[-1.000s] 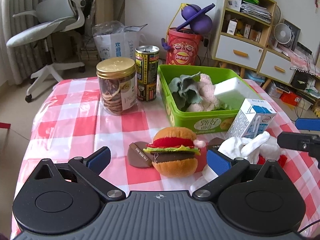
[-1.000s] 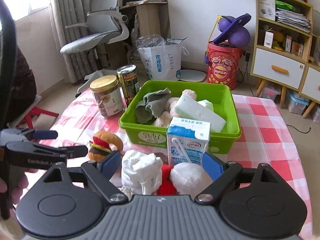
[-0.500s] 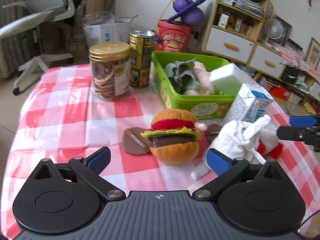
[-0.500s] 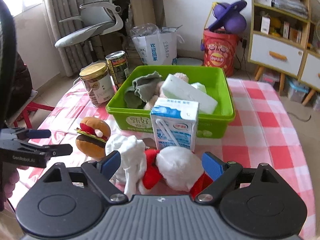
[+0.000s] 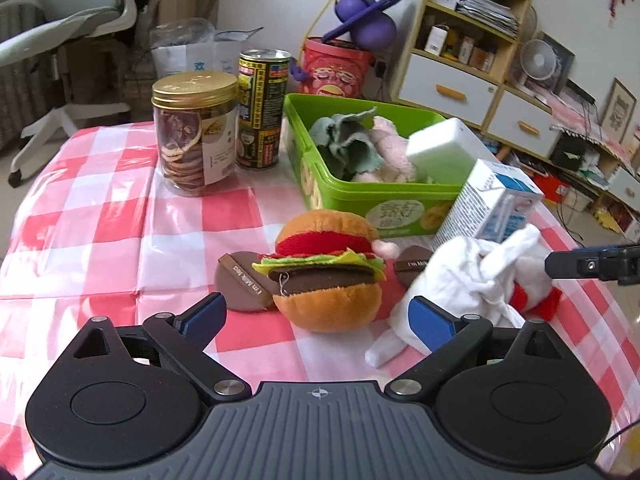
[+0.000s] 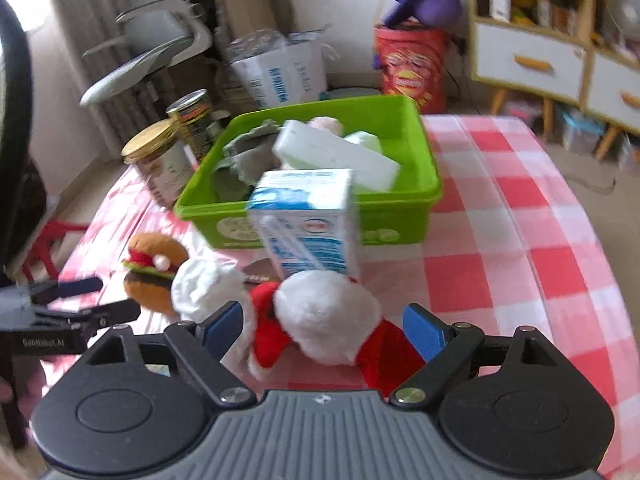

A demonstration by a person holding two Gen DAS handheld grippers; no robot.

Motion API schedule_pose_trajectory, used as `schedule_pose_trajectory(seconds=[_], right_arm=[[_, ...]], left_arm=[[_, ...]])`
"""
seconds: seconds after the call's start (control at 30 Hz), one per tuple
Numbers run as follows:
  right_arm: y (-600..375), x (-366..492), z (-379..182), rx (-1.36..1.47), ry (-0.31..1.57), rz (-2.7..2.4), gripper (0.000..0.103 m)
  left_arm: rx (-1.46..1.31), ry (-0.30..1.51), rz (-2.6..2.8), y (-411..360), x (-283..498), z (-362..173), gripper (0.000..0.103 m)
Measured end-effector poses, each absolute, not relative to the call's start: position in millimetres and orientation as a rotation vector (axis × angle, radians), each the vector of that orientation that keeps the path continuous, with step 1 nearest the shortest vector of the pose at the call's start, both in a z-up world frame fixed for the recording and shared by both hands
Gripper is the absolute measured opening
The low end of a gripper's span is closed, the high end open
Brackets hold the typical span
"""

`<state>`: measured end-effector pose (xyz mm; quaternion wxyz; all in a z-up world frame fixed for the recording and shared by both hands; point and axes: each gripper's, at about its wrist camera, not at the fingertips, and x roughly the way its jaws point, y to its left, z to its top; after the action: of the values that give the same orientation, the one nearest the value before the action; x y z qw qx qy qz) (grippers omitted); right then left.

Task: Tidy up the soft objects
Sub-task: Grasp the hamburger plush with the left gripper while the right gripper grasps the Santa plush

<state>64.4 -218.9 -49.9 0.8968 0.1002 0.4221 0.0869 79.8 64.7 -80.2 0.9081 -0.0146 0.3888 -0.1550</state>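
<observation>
While the checked tablecloth carries the green bin with a grey cloth and white foam block inside, I see the milk carton standing just in front of it. My right gripper has its jaws spread around the white-and-red plush toy, which lies between the blue pads without clear contact. My left gripper is spread too, the plush burger resting on the cloth just ahead of its fingertips.
</observation>
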Motion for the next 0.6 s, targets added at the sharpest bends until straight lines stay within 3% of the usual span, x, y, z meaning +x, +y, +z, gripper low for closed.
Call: schedule_pose_trajectory(seconds=[0.3, 0.6], right_arm=[[-240, 79, -69, 0.424, 0.958, 0.185, 0.063], [-236, 90, -84, 0.472, 1.012, 0.176, 0.056]], left_arm=[[-0.067, 0.762, -0.297, 60, 90, -79, 0.082], [-0.111, 0.79, -0.267, 54, 101, -85, 0.066]])
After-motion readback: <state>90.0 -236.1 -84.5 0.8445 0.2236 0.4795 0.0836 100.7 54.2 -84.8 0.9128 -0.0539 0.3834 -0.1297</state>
